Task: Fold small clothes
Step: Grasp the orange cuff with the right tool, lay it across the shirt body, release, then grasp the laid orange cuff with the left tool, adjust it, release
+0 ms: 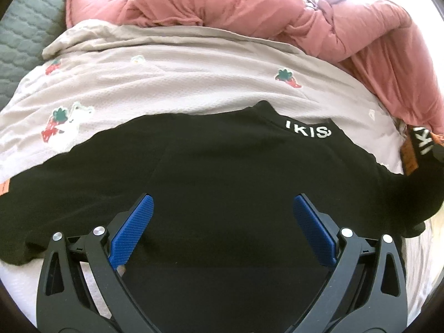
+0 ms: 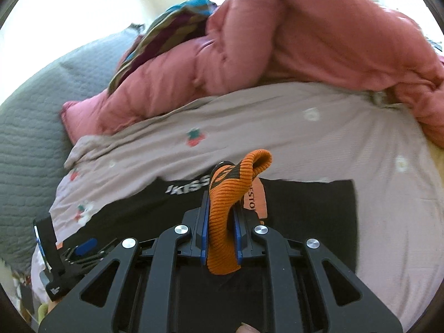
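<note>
- The black garment (image 1: pixel 222 172) lies spread on the strawberry-print sheet (image 1: pixel 172 83) of the bed, mostly flat, with white lettering on its far edge — I judge the fold barely begun.
- The left tongs (image 1: pixel 223 208) hover just over its near part, blue pads spread wide, gripping nothing.
- The right tongs (image 2: pixel 220 219) are pressed together on an orange ribbed cuff (image 2: pixel 224 222) (probably the garment's sleeve end or hem, though its link to the black cloth is partly hidden), lifted above the black cloth.
- Left to do, by my reading: carry that cuff across, lay it down, then fold the body over.
- A pink quilt (image 1: pixel 277 11) is heaped beyond the sheet, clear of the work.
</note>
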Motion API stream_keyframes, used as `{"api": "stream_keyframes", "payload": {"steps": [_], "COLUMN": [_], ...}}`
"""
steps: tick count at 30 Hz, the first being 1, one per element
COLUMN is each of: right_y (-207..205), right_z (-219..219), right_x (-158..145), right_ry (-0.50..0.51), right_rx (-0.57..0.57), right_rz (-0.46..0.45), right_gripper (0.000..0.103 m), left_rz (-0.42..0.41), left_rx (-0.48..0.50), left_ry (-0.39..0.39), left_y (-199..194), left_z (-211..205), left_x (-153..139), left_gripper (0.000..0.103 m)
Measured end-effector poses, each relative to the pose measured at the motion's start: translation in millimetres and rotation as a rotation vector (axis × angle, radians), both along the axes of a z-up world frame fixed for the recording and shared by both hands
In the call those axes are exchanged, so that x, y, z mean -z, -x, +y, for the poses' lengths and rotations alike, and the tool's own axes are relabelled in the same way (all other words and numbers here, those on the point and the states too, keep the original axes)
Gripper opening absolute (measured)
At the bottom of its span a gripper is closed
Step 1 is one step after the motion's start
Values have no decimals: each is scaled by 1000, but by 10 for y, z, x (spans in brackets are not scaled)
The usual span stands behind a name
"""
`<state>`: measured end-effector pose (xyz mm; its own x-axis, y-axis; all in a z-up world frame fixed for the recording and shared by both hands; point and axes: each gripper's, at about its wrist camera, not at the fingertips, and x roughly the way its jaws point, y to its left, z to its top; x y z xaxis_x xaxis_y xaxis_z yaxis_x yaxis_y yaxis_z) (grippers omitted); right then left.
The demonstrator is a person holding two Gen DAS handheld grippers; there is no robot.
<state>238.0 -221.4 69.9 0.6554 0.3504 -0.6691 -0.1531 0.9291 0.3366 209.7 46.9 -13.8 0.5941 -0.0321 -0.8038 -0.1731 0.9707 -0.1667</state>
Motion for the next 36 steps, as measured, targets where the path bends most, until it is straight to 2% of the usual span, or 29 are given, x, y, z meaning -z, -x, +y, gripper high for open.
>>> {"api": "stream_keyframes", "payload": {"steps": [6, 11, 13, 14, 20, 24, 26, 28, 30, 31, 32, 33, 36], "right_y": [-82, -91, -88, -82, -27, 45, 76, 95, 111, 116, 122, 133, 164], "right_z": [415, 504, 494, 459, 245, 90, 15, -51, -103, -133, -159, -190, -260], "right_x": [118, 203, 227, 252, 382, 466, 514, 542, 555, 558, 561, 560, 559], "right_ry": [-5, -14, -1, 1, 84, 138, 154, 156, 163, 162, 163, 169, 180], "right_rx": [-80, -108, -105, -98, -38, -6, 10, 22, 38, 45, 54, 63, 80], "right_rz": [38, 47, 39, 41, 34, 20, 22, 22, 25, 27, 29, 29, 27], "right_gripper": [15, 25, 32, 36, 40, 42, 42, 42, 42, 42, 42, 42, 42], "left_rz": [2, 4, -7, -16, -11, 46, 43, 30, 19, 11, -7, -20, -47], "left_rx": [6, 39, 47, 54, 120, 134, 128, 127, 132, 135, 137, 137, 142], "left_ry": [37, 74, 98, 123, 287, 369, 371, 355, 324, 283, 240, 240, 310], "left_y": [26, 30, 37, 44, 40, -30, -78, -115, -135, -138, -118, -93, -66], "left_z": [66, 35, 34, 40, -37, -128, -185, -238, -290, -321, -337, -305, -159], "left_x": [29, 73, 82, 87, 166, 342, 375, 370, 363, 353, 332, 319, 222], "left_gripper": [95, 95, 95, 94, 84, 65, 65, 53, 23, 16, 2, 1, 1]}}
